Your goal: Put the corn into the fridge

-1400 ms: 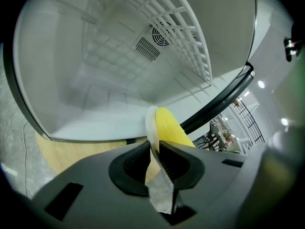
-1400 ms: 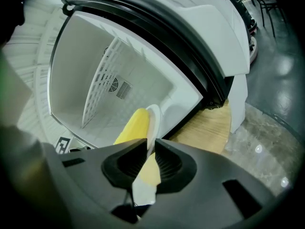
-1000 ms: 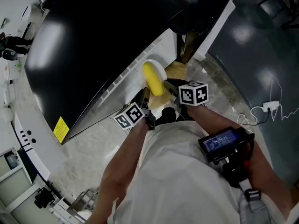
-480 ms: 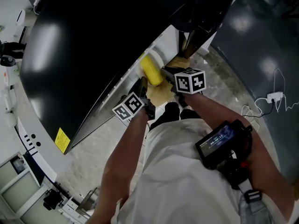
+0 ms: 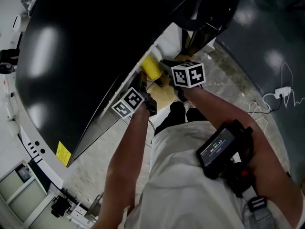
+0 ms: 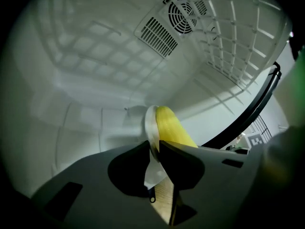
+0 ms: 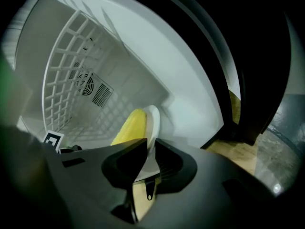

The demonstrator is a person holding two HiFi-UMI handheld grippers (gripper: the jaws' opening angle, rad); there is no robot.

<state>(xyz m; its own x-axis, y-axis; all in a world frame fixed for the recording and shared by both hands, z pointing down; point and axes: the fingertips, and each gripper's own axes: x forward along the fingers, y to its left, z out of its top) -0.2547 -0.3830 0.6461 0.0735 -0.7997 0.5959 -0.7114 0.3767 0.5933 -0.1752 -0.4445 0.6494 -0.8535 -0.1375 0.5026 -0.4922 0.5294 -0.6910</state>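
Observation:
A yellow corn cob (image 5: 151,68) lies on a white plate (image 6: 149,126), held at the mouth of the open fridge. My left gripper (image 6: 155,149) is shut on the plate's rim on one side, the corn (image 6: 171,130) just right of its jaws. From the opposite side my right gripper (image 7: 149,149) is shut on the same plate (image 7: 153,123), with the corn (image 7: 129,127) to the left. In the head view the left gripper (image 5: 143,87) and right gripper (image 5: 164,69) flank the cob below their marker cubes.
The fridge interior is white, with a fan vent (image 6: 178,15) on the back wall and a wire shelf (image 6: 238,37) above. The black fridge door (image 5: 71,56) stands open at the left. A power strip with cable (image 5: 285,90) lies on the floor at the right.
Both grippers have carried the plate with the corn up and forward, deeper into the fridge opening. Their hold on the rim is unchanged.

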